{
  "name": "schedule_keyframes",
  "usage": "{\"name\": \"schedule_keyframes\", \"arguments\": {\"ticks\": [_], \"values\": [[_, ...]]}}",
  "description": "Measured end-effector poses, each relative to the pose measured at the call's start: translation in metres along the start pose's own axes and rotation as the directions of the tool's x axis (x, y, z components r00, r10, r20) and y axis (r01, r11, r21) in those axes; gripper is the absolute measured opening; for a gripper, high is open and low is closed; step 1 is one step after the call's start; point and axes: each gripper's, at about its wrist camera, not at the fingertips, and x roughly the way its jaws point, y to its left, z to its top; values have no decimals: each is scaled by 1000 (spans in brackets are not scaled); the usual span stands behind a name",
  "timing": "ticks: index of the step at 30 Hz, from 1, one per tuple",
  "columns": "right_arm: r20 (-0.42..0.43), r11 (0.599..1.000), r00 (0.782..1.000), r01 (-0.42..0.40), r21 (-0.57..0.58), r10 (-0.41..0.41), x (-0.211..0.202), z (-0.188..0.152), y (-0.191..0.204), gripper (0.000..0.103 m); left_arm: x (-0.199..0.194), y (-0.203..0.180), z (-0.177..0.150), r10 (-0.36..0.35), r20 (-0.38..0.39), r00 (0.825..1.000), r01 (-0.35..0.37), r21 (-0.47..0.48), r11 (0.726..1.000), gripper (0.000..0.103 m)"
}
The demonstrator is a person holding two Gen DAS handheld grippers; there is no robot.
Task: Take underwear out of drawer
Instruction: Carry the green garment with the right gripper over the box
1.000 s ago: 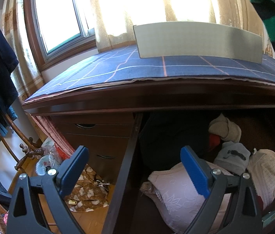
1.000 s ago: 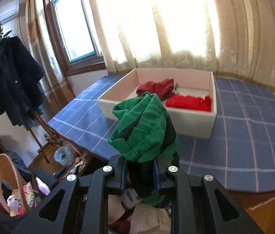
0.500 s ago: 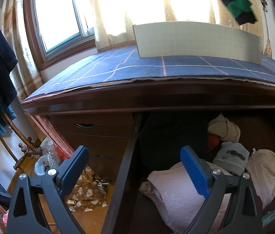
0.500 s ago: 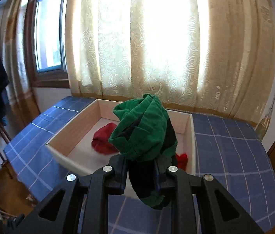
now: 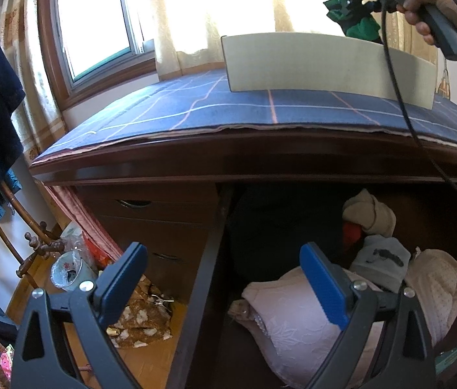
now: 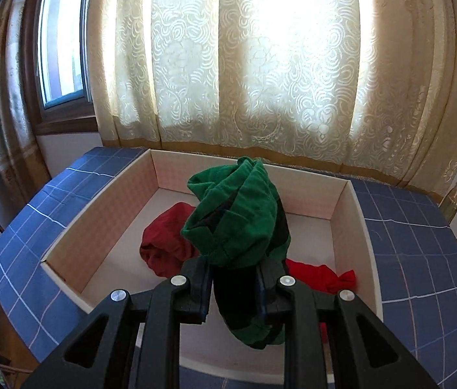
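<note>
Since a sec ago your right gripper (image 6: 234,287) has carried the green-and-black underwear (image 6: 238,217) from above the drawer's edge, across the blue checked cloth (image 6: 416,259), to over the white box (image 6: 354,207) by the curtain (image 6: 260,64). Left gripper (image 5: 225,287) hasn't shifted; same framing as before.

Right side: jaws narrow, clamped on the underwear. Fabric bunches up above the pads and a dark end hangs below them, over the box's near part. Gripper tilts down fwd toward the box interior. In the left wrist view your right hand (image 5: 429,9) sits top right, fingers wrapped round the black handle, cable trailing down across the box wall, green fabric dangling just above the box rim.

Inside the box: a dark red garment (image 6: 166,243) left of the held piece, a brighter red garment (image 6: 319,275) to the right, both lying on the floor of the box.

Left side: jaws wide, blue pads well apart, nothing between them. It points down at the open drawer (image 5: 202,275), with the drawer's left wall running between the two fingers. Right pad hangs over a pale pink bra (image 5: 293,321). Further back in the drawer: a beige rolled piece (image 5: 369,210), a grey piece (image 5: 380,259), a cream dotted piece (image 5: 436,278) at right.
</note>
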Motion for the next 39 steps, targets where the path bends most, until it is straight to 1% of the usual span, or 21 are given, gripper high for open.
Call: {"name": "schedule_keyframes", "arguments": {"ticks": [3,6,12,16,21,25,29,39], "values": [[-3,1000,1000,7,6,-6,5,3,-2,23,0,0,0,2,2,1000,-2,3,1000,97],[12,1000,1000,18,18,-18,0,8,-10,23,0,0,0,4,0,1000,-4,6,1000,97],[71,1000,997,11,26,-13,-34,12,-19,23,0,0,0,1,-2,1000,-1,3,1000,97],[96,999,994,46,2,-46,-50,20,-21,23,0,0,0,5,-1,1000,-5,5,1000,97],[115,996,989,89,7,-90,-55,32,-31,23,0,0,0,9,1,1000,-9,1,1000,97],[98,989,984,148,11,-149,-43,41,-45,23,0,0,0,7,0,1000,-7,4,1000,97],[84,983,980,175,52,-179,-31,44,-63,23,0,0,0,7,-2,1000,-7,4,1000,97],[56,978,979,190,81,-194,-10,42,-77,23,2,-3,-1,10,-4,1000,-9,7,1000,97]]}}
